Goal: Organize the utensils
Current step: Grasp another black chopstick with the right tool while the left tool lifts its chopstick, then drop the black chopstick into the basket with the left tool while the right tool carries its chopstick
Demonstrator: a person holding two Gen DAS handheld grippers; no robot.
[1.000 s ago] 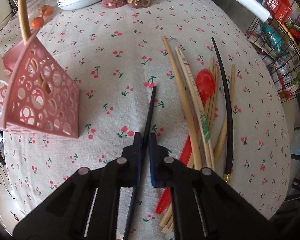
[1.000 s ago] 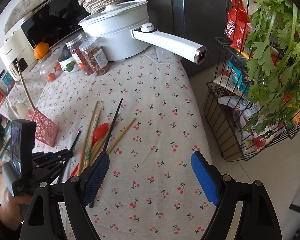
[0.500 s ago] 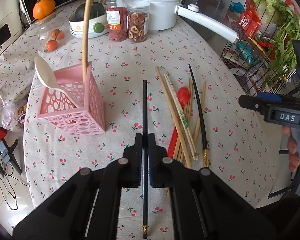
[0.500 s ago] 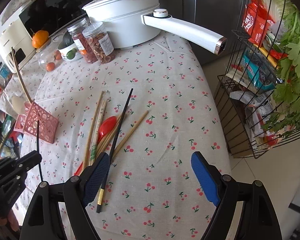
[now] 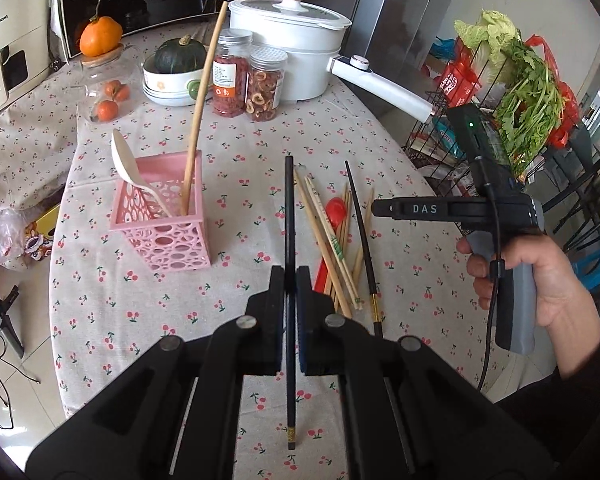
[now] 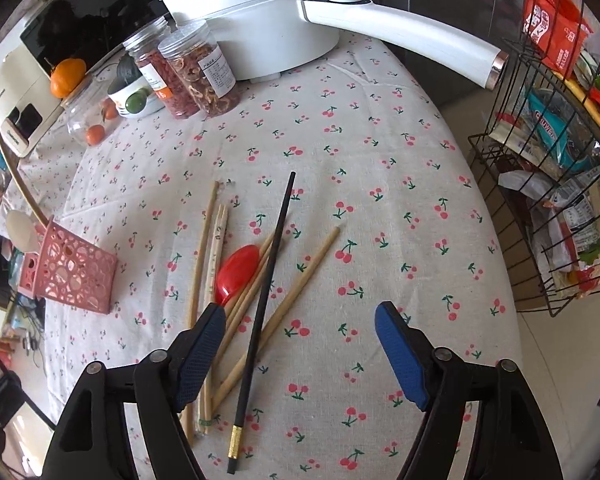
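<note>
My left gripper [image 5: 289, 280] is shut on a black chopstick [image 5: 289, 216], held up above the cherry-print tablecloth. To its left stands the pink perforated holder [image 5: 168, 236] with a white spoon [image 5: 128, 164] and a long bamboo stick [image 5: 202, 108] in it. On the cloth lie several bamboo chopsticks [image 6: 296, 292], a red spoon [image 6: 236, 268] and a second black chopstick [image 6: 266, 288]. My right gripper [image 6: 300, 344] hovers over this pile, its jaws closing, with the black chopstick's lower part below the gap and nothing gripped. In the left wrist view a hand holds the right gripper [image 5: 384, 209].
A white pot [image 5: 296, 52] with a long handle [image 6: 404, 40], two jars [image 5: 248, 76], a bowl with a squash [image 5: 176, 72] and a glass jar of small oranges [image 5: 104, 92] stand at the table's back. A wire rack of greens and packets [image 6: 556, 160] stands beside the right edge.
My left gripper has risen and tilted up with the black chopstick, lifting it off the cloth. My right gripper has come down closer over the pile and its jaws have narrowed.
</note>
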